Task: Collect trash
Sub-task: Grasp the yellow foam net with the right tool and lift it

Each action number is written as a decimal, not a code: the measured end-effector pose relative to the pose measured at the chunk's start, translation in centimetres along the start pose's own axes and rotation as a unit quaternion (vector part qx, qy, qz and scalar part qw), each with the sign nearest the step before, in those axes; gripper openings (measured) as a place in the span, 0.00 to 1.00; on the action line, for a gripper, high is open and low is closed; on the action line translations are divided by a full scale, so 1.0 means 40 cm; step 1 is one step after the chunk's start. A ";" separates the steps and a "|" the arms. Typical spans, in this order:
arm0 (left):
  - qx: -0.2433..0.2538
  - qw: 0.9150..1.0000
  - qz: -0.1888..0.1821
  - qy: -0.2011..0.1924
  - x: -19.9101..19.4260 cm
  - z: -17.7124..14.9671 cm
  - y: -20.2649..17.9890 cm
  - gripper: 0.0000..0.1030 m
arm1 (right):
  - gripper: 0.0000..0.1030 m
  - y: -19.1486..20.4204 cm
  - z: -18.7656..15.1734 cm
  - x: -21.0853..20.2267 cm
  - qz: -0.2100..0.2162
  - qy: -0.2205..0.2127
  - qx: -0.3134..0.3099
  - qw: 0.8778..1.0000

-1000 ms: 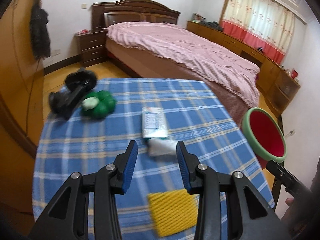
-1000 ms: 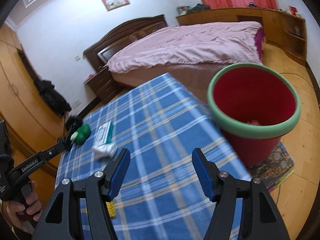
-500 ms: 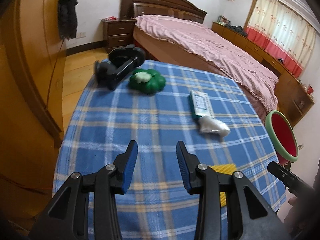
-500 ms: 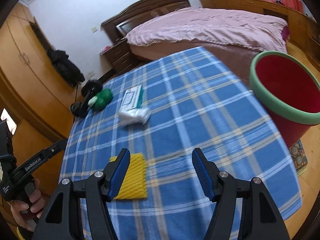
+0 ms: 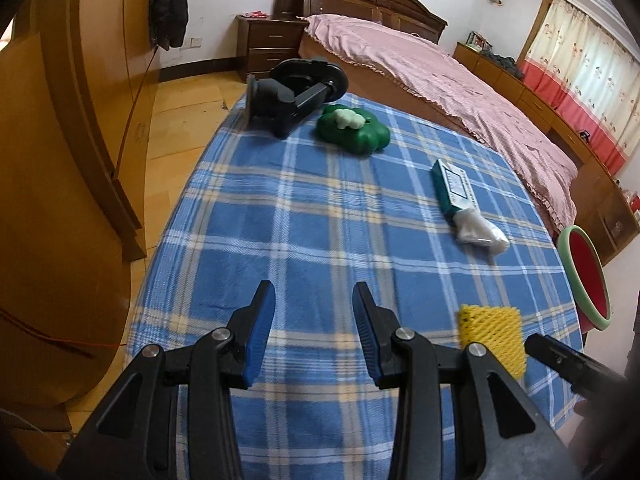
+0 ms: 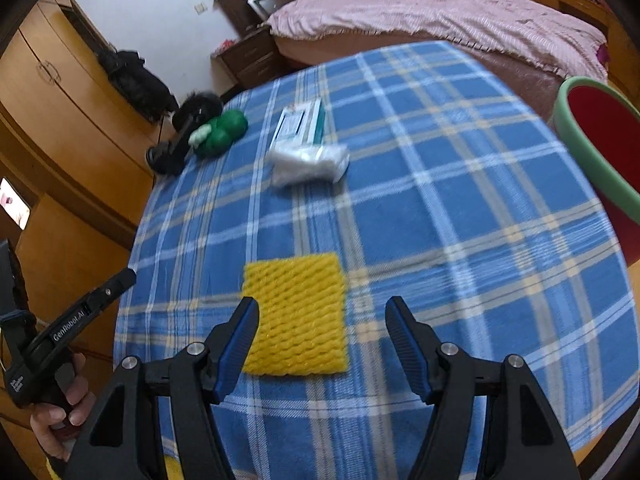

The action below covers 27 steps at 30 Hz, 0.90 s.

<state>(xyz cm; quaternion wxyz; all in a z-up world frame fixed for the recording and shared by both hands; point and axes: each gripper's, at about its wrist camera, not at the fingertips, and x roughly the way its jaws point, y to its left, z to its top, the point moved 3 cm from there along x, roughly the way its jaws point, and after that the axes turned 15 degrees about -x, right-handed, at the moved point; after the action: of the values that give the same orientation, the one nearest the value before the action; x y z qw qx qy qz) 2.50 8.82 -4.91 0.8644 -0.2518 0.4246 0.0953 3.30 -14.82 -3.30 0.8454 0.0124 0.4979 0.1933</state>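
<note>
Both claws hover over the blue checked surface (image 6: 460,208). The right claw (image 6: 322,328) is released, with the yellow foam net (image 6: 296,312) lying flat beneath it. The left claw (image 5: 314,312) is released too, grasping nothing. The red bin (image 6: 600,140) stands beside the surface.

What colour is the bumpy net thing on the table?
The foam net is bright yellow, clearest in the right wrist view.

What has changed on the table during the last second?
Both grippers swung over the table; the right gripper now hovers open over the yellow foam net, and the left gripper is over bare cloth. Nothing was grasped. The net, plastic bag and box stayed put.
</note>
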 end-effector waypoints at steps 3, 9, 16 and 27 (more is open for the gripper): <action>-0.003 1.000 0.001 0.001 0.003 -0.001 0.011 0.39 | 0.68 0.019 -0.005 0.020 -0.003 0.015 -0.010 1.000; -0.010 1.000 -0.003 0.006 0.012 -0.001 0.024 0.39 | 0.68 0.056 -0.013 0.058 -0.005 0.039 -0.033 0.999; -0.015 1.000 -0.006 0.010 0.020 0.001 0.029 0.39 | 0.29 0.079 -0.013 0.068 -0.025 0.034 -0.062 0.997; 0.018 0.999 -0.028 0.023 0.044 -0.004 -0.059 0.39 | 0.09 0.058 0.014 -0.024 -0.002 -0.049 -0.059 0.997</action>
<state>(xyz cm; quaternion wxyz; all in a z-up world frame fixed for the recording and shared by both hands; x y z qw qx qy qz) 4.36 6.64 -5.54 0.8609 -0.2504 0.4391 0.0576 2.63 -12.90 -1.73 0.8685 -0.0288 0.4431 0.2202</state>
